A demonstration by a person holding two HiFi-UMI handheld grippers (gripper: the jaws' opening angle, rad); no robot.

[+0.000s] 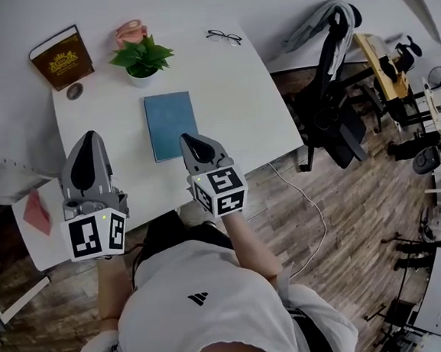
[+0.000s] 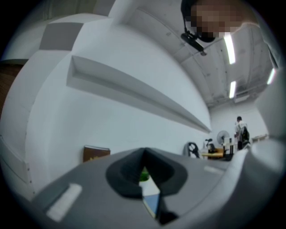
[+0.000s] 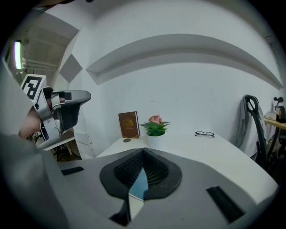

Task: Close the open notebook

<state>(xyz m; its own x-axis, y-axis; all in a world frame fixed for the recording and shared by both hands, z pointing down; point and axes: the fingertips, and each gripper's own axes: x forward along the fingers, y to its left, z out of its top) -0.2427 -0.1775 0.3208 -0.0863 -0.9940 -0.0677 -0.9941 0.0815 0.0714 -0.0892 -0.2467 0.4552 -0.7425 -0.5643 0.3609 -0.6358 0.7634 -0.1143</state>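
A blue notebook (image 1: 171, 123) lies shut and flat in the middle of the white table (image 1: 236, 93). My right gripper (image 1: 187, 138) hovers just off its near right corner, jaws shut on nothing. In the right gripper view (image 3: 144, 150) a strip of the blue cover (image 3: 139, 185) shows below the closed tips. My left gripper (image 1: 89, 137) hangs over the table's near left corner, apart from the notebook, with its jaws also shut and empty. The left gripper view (image 2: 144, 152) points level at the wall, with a sliver of the notebook (image 2: 152, 201) below the tips.
At the table's back stand a brown book (image 1: 62, 59), a potted plant (image 1: 142, 59), a pink object (image 1: 129, 31) and glasses (image 1: 224, 36). A small round object (image 1: 74, 91) lies near the book. An office chair (image 1: 330, 108) stands to the right, a low shelf (image 1: 36, 213) to the left.
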